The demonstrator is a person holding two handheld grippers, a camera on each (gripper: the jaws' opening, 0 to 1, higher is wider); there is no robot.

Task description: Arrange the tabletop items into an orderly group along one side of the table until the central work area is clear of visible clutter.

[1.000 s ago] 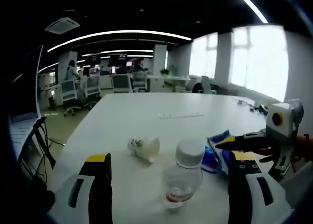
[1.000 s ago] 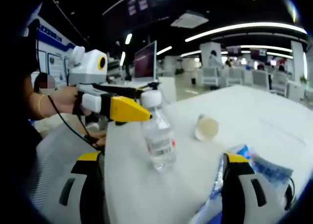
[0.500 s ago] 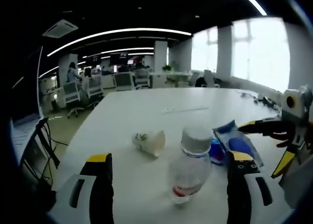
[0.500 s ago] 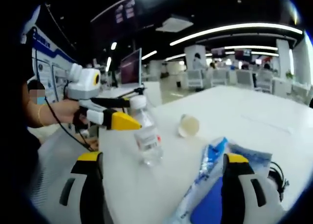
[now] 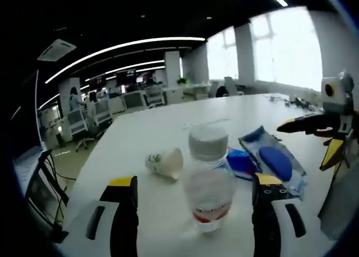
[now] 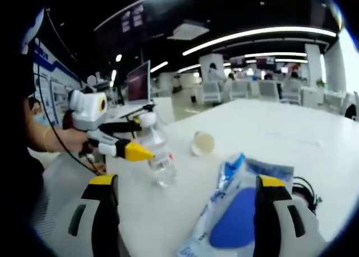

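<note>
Yellow-tipped jaws of my left claw (image 5: 193, 223) stand wide apart with nothing gripped; in the left gripper view a clear bottle (image 5: 208, 184) stands upright on the white counter (image 5: 168, 128) between them, just ahead of the tips, and I cannot tell whether either jaw touches it. It has a white cap and a red band low on its label. Just beyond it to the left a paper cup (image 5: 166, 162) lies on its side. To the right of the bottle lies a blue and clear plastic pack (image 5: 269, 161), flat on the counter, its near end beside my right-hand jaw. Farther right my right claw (image 5: 331, 136) comes into that view, its yellow tips apart, hanging above the counter edge.

My right claw (image 6: 185, 212) is likewise wide open and holds nothing. In the right gripper view the pack (image 6: 235, 212) lies between its jaws, nearer the right one, running away from me. Left of it the bottle (image 6: 154, 153) stands upright, with the left claw (image 6: 120, 139) around or right beside it, one yellow tip in front of the bottle's body; a hand (image 6: 70, 139) holds that claw. The cup (image 6: 203, 143) lies past the bottle, apart from it. A black cable (image 6: 305, 189) sits near the counter's right edge, by the far corner of the pack. Behind are office chairs and a monitor (image 6: 137, 83).
</note>
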